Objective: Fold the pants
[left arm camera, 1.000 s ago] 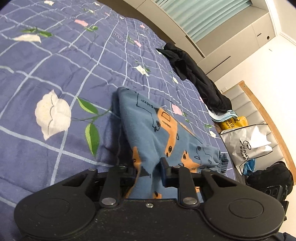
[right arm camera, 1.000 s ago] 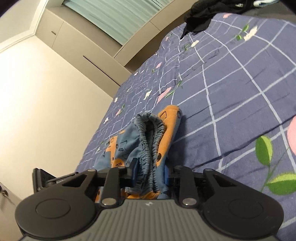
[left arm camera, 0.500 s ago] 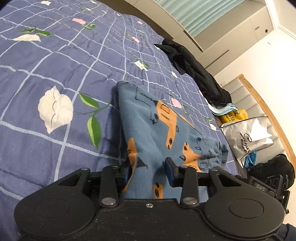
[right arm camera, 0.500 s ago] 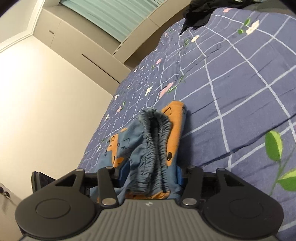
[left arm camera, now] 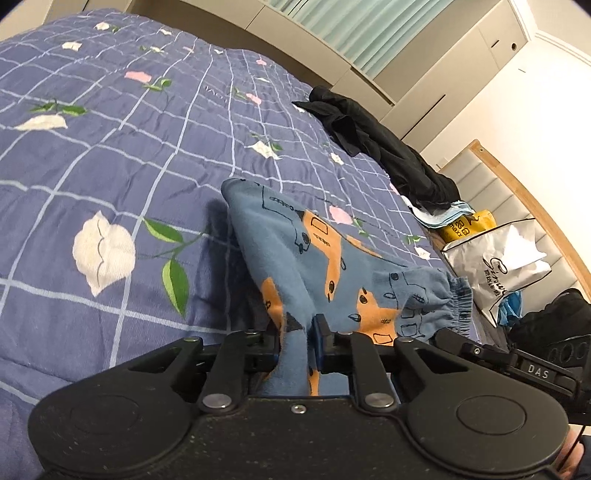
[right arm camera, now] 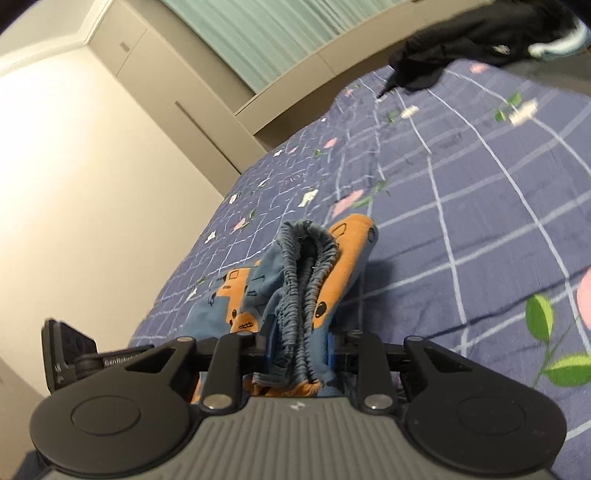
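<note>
Small blue pants with orange vehicle prints [left arm camera: 317, 254] lie partly folded on a purple grid-and-flower bedspread [left arm camera: 110, 155]. My left gripper [left arm camera: 297, 339] is shut on a fold of the pants fabric at the near edge. In the right wrist view the pants [right arm camera: 314, 273] show their gathered elastic waistband. My right gripper [right arm camera: 301, 349] is shut on that bunched waistband and holds it just above the bedspread [right arm camera: 480, 192]. The other gripper's body shows at the edge of each view.
A heap of black clothes [left arm camera: 380, 144] lies on the far side of the bed, also in the right wrist view [right arm camera: 480, 33]. White and yellow bags [left arm camera: 506, 258] stand beside a wooden headboard [left arm camera: 524, 195]. Cabinets and a wall [right arm camera: 92, 155] border the bed.
Both grippers opened wider half a second ago and have closed again on the pants. The pants have lifted and shifted slightly; both cameras have tilted a little.
</note>
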